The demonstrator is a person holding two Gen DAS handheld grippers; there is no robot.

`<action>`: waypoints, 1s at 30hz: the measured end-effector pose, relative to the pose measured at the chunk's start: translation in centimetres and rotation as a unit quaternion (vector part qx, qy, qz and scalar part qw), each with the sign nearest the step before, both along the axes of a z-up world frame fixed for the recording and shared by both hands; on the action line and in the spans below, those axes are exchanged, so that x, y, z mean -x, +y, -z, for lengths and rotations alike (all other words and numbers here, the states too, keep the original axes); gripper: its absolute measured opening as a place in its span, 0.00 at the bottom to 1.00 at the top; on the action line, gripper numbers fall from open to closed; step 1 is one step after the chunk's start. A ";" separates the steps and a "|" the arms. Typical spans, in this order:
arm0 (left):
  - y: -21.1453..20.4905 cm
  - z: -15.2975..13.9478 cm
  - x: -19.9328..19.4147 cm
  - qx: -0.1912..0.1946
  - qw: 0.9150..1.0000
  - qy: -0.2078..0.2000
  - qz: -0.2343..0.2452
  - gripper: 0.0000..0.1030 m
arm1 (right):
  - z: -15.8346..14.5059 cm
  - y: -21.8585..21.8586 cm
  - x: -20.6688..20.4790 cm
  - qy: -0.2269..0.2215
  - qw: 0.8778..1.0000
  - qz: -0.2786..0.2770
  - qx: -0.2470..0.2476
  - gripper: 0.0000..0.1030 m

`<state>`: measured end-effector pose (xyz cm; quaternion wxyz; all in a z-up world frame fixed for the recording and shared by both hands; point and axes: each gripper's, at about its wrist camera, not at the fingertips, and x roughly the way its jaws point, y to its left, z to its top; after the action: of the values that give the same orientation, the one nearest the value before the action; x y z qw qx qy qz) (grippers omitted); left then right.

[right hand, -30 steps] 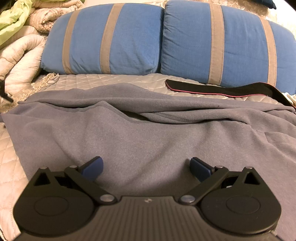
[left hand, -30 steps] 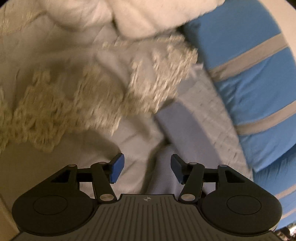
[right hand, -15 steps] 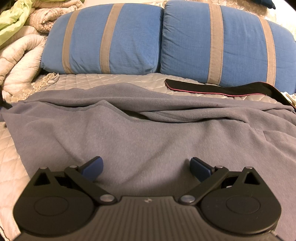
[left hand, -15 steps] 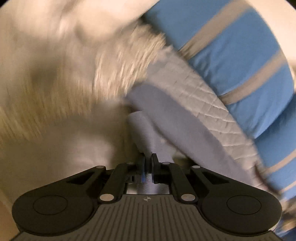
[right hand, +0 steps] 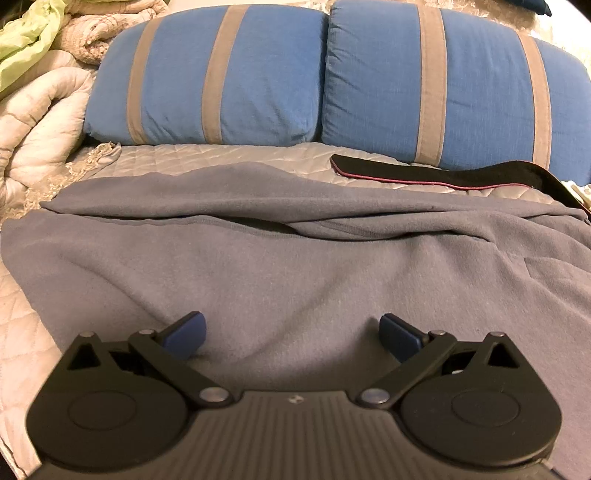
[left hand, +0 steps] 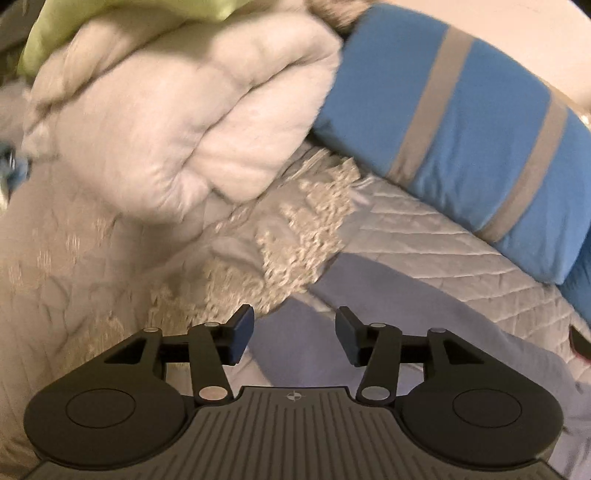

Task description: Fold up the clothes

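Quilted pale bedding (right hand: 229, 157) covers the bed, and two blue pillows with grey stripes stand side by side along its far edge, the left pillow (right hand: 207, 77) touching the right pillow (right hand: 454, 85). Spread across the bed in front of them lies the grey fleece garment (right hand: 295, 280), wide and mostly flat, with a long fold running across its upper part and a dark opening showing under that fold near the middle. Beyond the garment, a black strap with a red edge (right hand: 436, 171) rests on the quilt just before the right pillow. At the left side of the bed a white puffy comforter (left hand: 177, 122) is heaped up, with a lime-green cloth (left hand: 122, 22) on top of it and a cream lace trim (left hand: 295, 236) lying at its foot, next to the corner of the garment. The right gripper (right hand: 291, 332) hovers low over the near part of the garment, its jaws spread wide with nothing between them. The left gripper (left hand: 293, 334) points down at the left end of the garment, where a grey strip (left hand: 424, 295) of it runs along the quilt; its jaws are opening, and the fabric seen between them lies below, not pinched by the blue pads (left hand: 242, 332).
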<state>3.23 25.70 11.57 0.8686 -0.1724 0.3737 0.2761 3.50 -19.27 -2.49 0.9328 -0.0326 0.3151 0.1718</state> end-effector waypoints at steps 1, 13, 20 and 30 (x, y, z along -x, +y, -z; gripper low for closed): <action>0.6 0.3 0.1 0.012 1.000 0.003 -0.006 0.46 | 0.0 0.0 0.0 0.000 1.000 -0.001 0.000 1.00; 6.3 7.1 0.7 0.240 0.969 0.001 -0.053 0.48 | -0.2 -0.1 0.4 -0.001 1.000 -0.013 -0.006 1.00; 9.4 12.0 3.6 0.369 0.918 -0.101 -0.106 0.49 | -0.4 -0.4 0.2 0.005 1.000 -0.013 -0.015 1.00; 9.4 15.4 5.8 0.416 0.867 -0.246 -0.121 0.49 | -0.3 -0.3 0.2 0.008 1.000 -0.012 -0.013 1.00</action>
<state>-2.55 35.13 -3.79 0.7400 -0.6239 0.2042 0.1467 3.31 -19.58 -2.23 0.9285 -0.0223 0.3200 0.1872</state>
